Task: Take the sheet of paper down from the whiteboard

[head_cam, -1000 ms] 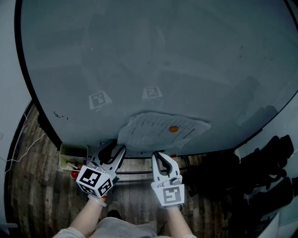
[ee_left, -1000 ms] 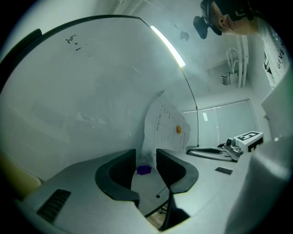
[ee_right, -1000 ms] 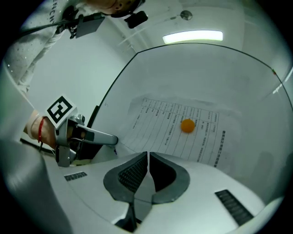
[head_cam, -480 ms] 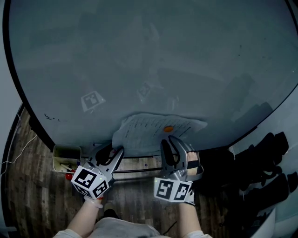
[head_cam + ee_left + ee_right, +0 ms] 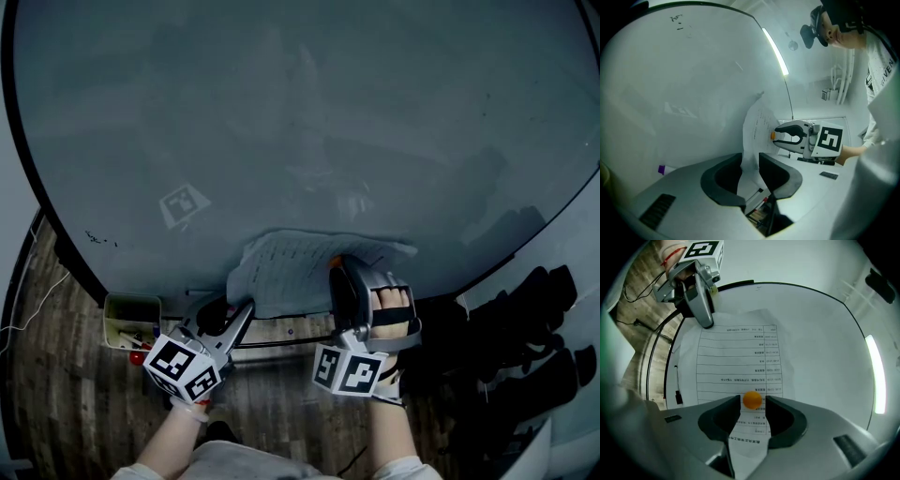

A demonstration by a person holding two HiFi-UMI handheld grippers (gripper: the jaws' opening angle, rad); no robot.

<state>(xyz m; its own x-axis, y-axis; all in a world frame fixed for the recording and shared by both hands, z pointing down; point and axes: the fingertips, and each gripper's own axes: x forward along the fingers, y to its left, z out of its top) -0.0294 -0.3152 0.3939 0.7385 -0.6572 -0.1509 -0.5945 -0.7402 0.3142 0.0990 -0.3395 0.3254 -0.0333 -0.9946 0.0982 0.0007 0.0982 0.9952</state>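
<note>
Okay, sheet of paper (image 5: 291, 272) low on whiteboard (image 5: 281, 122). Left gripper (image 5: 750, 162) jaws apart, just closing slightly, paper edge loose between. Right gripper (image 5: 754, 404) jaws just opened, straddling orange magnet (image 5: 752, 400), mostly hidden in head view.

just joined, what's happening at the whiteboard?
A person is taking a sheet of paper off the whiteboard with two grippers. The right hand-held gripper has just opened its jaws, which stand either side of the orange magnet pinning the sheet. The left hand-held gripper has been closing its jaws, not yet shut, around the sheet's edge.
</note>
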